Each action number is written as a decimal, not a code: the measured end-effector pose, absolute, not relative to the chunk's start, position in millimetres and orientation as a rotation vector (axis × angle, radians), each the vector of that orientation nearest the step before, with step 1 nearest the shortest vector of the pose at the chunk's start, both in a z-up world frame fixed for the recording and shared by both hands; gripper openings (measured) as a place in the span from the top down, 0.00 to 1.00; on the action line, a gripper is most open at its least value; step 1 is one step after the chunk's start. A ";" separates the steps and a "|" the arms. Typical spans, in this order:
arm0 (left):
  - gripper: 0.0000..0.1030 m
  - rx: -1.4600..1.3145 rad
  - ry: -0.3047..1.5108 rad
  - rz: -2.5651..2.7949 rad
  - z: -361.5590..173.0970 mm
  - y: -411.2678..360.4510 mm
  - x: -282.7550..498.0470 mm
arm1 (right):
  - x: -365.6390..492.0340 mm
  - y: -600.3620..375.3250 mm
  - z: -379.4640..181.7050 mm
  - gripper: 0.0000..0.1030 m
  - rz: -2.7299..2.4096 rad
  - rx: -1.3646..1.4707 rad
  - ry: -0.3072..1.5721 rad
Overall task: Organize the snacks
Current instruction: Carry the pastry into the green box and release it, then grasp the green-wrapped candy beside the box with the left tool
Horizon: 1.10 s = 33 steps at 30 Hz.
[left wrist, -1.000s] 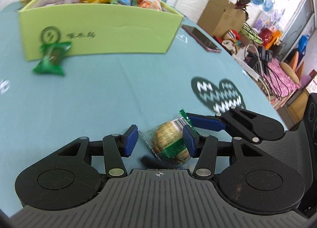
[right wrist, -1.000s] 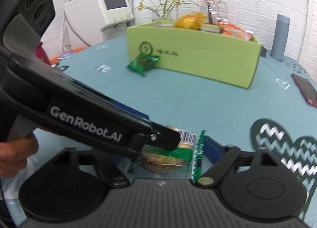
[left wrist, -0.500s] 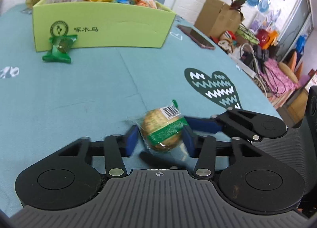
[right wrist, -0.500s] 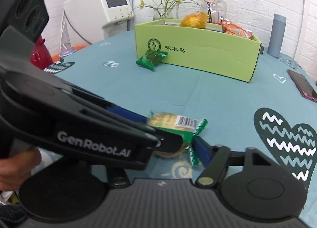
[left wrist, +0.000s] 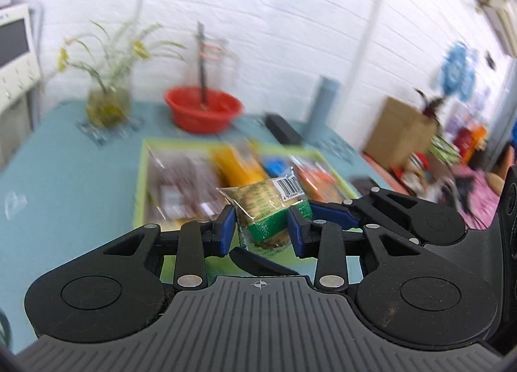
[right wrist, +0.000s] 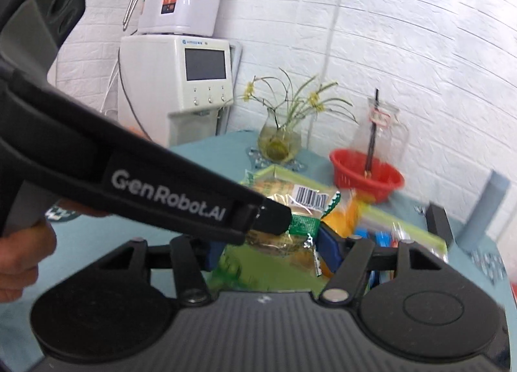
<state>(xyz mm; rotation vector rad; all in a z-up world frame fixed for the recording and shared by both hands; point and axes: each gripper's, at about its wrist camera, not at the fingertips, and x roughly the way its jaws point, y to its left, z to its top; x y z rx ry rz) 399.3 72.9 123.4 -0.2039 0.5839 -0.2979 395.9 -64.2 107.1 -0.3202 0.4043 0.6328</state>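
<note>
A clear snack packet (left wrist: 261, 207) with a round biscuit, a green band and a barcode hangs in the air over the open lime-green box (left wrist: 139, 184). My left gripper (left wrist: 261, 231) has its blue pads against the packet's two sides, and its jaws are closing on it. The right gripper's fingers (left wrist: 329, 212) reach in from the right and press on the packet's ends. In the right wrist view the packet (right wrist: 300, 194) sits in my right gripper (right wrist: 271, 249), which is shut on it. The left gripper's finger (right wrist: 271, 220) crosses in front. Blurred snack bags fill the box (right wrist: 416, 226).
Beyond the box stand a red basin (left wrist: 202, 110), a vase of yellow flowers (left wrist: 108, 103), a glass jug (right wrist: 381, 132) and a grey cylinder (left wrist: 324, 103). A white machine (right wrist: 181, 81) stands at the far left. A hand (right wrist: 19, 259) holds the left gripper's handle.
Both grippers rose and moved forward with the packet, from the tablecloth to above the green box. The left jaws narrowed onto the packet. The green snack by the box is out of view.
</note>
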 end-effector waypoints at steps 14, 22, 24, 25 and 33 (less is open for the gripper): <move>0.39 -0.283 0.423 -0.280 141.0 121.9 426.8 | 409.4 -74.9 152.2 0.10 0.627 -0.276 0.215; 0.28 -0.160 0.530 -0.275 92.4 113.6 383.6 | 358.2 -69.7 66.5 0.09 0.751 -0.320 0.465; 0.29 -0.129 0.612 -0.253 68.5 110.0 387.9 | 364.5 -61.1 38.7 0.09 0.742 -0.340 0.557; 0.32 -0.124 0.657 -0.244 57.5 108.7 392.2 | 369.9 -56.5 28.0 0.09 0.742 -0.340 0.591; 0.72 -0.182 0.830 -0.309 19.1 103.5 424.7 | 400.0 -31.2 2.9 0.14 0.813 -0.286 0.673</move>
